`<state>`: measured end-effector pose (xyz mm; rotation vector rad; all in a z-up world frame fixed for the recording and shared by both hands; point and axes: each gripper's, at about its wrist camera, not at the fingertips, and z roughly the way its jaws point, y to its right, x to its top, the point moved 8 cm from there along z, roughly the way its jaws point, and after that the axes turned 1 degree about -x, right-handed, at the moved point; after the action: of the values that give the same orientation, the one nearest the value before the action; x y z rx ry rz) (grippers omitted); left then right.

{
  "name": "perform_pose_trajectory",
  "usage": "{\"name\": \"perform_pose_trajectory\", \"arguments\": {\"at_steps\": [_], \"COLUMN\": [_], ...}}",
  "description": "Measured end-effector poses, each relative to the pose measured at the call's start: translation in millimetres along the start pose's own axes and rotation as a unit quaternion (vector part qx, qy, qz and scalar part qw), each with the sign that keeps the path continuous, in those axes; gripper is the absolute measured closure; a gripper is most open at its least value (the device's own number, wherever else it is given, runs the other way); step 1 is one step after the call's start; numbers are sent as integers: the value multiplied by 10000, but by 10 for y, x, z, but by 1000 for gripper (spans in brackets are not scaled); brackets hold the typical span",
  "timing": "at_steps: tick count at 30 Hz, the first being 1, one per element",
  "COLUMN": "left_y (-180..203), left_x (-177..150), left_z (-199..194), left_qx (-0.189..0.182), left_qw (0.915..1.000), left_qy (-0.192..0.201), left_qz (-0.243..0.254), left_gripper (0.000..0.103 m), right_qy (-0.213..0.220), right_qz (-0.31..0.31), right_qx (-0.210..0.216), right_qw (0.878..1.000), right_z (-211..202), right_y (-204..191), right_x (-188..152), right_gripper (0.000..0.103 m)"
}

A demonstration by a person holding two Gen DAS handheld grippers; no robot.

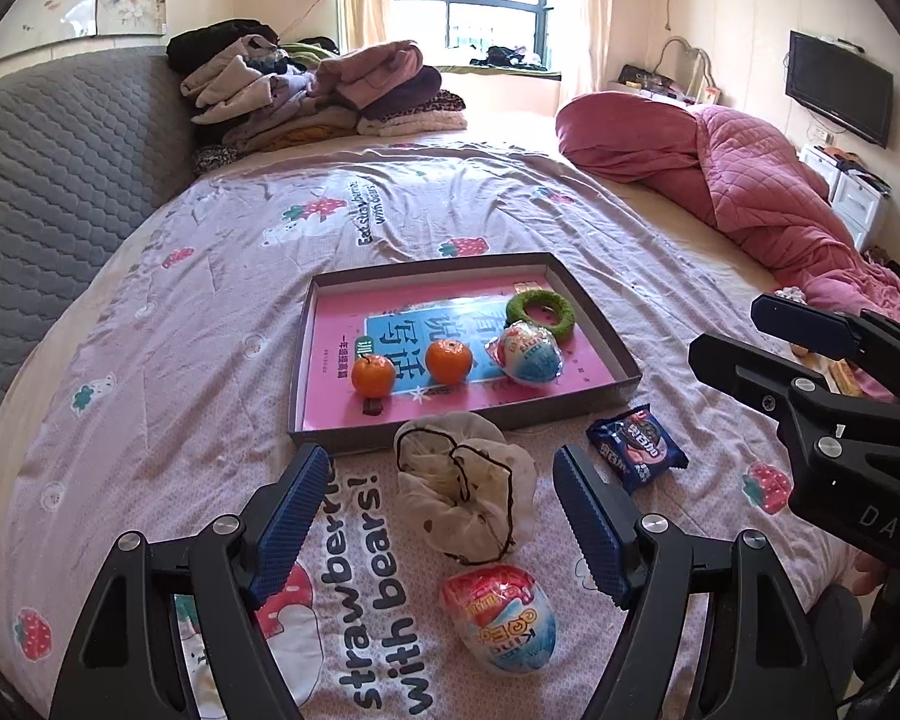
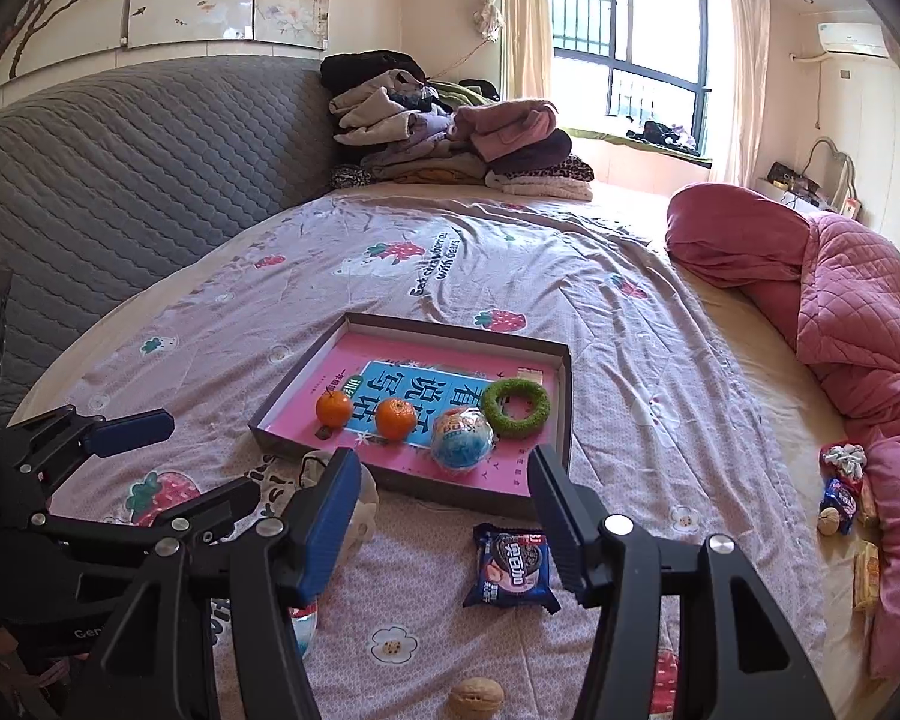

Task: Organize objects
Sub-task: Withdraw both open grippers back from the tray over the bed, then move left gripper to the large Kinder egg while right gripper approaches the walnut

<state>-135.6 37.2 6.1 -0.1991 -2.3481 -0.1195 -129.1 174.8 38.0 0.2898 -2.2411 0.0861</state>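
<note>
Strawberry-print bed (image 2: pixel 630 324) is spread across both views, with the shallow tray (image 2: pixel 561 396) seen at centre frame. Just below it the biscuit packet (image 2: pixel 510 567) is framed between the fingers of the empty, open right gripper (image 2: pixel 444 516), long axis running up-frame. The left gripper (image 1: pixel 444 516), likewise open and empty, is lined up on the drawstring pouch (image 1: pixel 465 483).
</note>
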Motion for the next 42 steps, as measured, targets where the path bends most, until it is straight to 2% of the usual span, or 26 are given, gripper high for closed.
{"name": "perform_pose_trajectory", "arguments": {"at_steps": [22,34,42], "left_y": [-142,-94,-9], "left_x": [-483,-685,-794], "left_z": [-54,-60,-37], "left_qx": [225,128,12], "left_qw": [9997,9997,9997], "left_qy": [-83,-154,-216], "left_qz": [-28,-111,-86], "left_gripper": [25,25,25], "right_qy": [-300,-416,-489], "right_qz": [109,297,313], "right_qx": [120,243,154], "right_qw": [9994,9984,9982], "right_z": [16,-45,-40], "right_y": [-38,-16,22], "right_x": [-592,-784,-916], "right_gripper": [46,46,46]}}
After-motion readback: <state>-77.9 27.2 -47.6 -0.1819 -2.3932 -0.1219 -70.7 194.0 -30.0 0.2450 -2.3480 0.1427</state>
